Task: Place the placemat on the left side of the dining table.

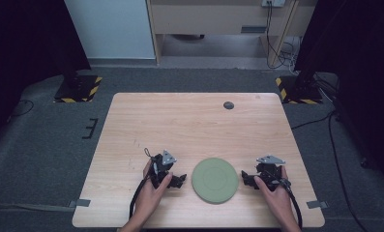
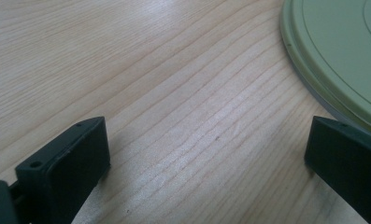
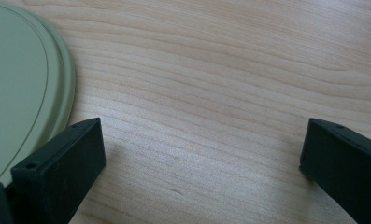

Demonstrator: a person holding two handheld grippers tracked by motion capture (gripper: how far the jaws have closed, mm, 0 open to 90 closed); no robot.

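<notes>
Green plate (image 1: 214, 180) sits near the tabletop's front edge, squarely between left gripper (image 1: 176, 180) and right gripper (image 1: 248, 178), jaws spread wide, gripping nothing, equally close

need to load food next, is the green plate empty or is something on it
Empty. The green plate lies flat on the table between the two grippers, and its whole top in the high view is bare green.

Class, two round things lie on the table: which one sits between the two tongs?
The large green plate, near the front edge between both tongs. The other, a small dark disc, lies far back.
</notes>
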